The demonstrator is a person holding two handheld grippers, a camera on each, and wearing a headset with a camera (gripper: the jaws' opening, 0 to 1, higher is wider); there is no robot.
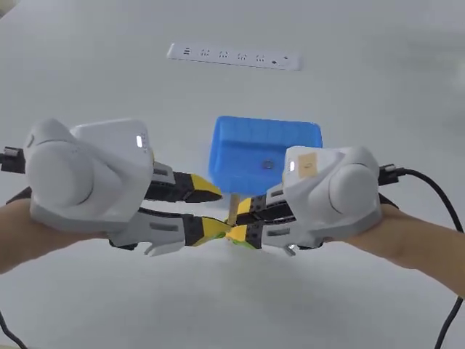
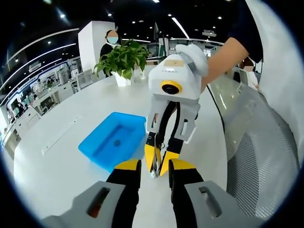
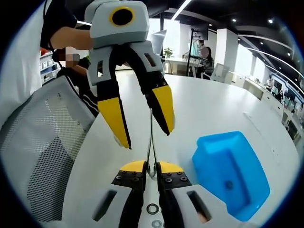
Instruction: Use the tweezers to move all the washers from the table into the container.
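My right gripper [image 3: 151, 167] is shut on thin metal tweezers [image 3: 151, 135], which stand up from its yellow tips. Facing it, my left gripper [image 3: 145, 126] is open, and the tweezers' free end reaches into the gap between its jaws. In the head view the left gripper [image 1: 216, 211] and right gripper [image 1: 240, 220] meet tip to tip in front of the blue container [image 1: 265, 153], with the tweezers [image 1: 233, 209] between them. A single washer [image 3: 229, 184] lies inside the container [image 3: 232, 173]. The left gripper view shows the container [image 2: 114, 142] to the left of the right gripper [image 2: 159, 161].
A white power strip [image 1: 232, 56] lies at the far side of the white table [image 1: 232, 305]. A mesh-backed chair [image 3: 42, 156] stands at the table's edge. A potted plant [image 2: 122, 61] stands further off. Two small rings [image 3: 152, 208] show low between my right jaws; I cannot tell what they are.
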